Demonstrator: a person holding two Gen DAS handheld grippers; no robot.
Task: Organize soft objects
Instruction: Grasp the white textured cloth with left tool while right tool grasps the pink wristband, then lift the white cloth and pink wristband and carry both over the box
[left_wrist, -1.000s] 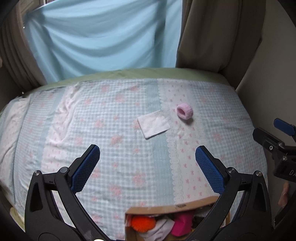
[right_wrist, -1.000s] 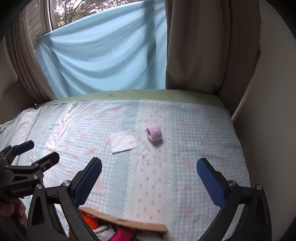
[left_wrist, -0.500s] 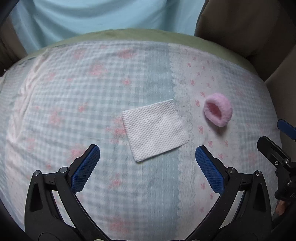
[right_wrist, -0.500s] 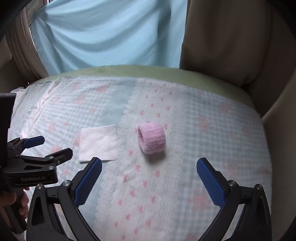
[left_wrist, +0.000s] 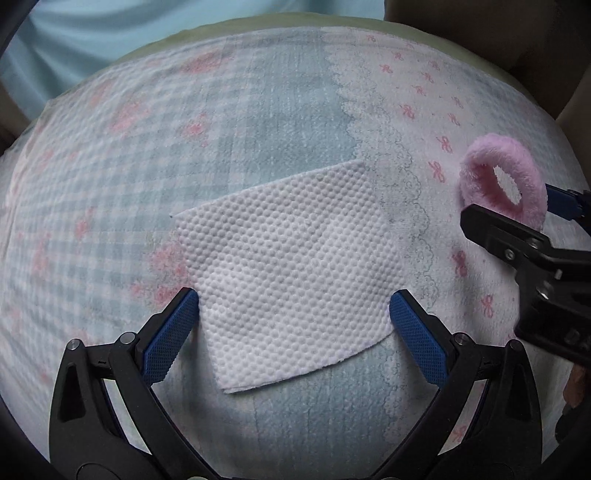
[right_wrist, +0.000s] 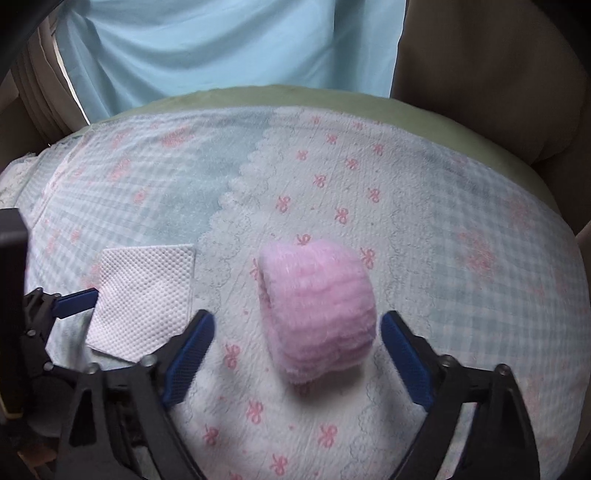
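Behind the bed (right_wrist: 461, 206) hang a pale blue sheet (right_wrist: 221, 48) and a brown curtain (right_wrist: 498, 74). On the bed's checked cover with pink bows lie a white dimpled cloth (left_wrist: 291, 266) and, just to its right, a fluffy pink band (right_wrist: 319, 310), the two apart. My left tongs (left_wrist: 294, 310) stand wide, one blue pad at each side edge of the cloth, not pinching it. My right tongs (right_wrist: 297, 332) have just been closing; the band sits between their pads with a gap on both sides, so I grip nothing.
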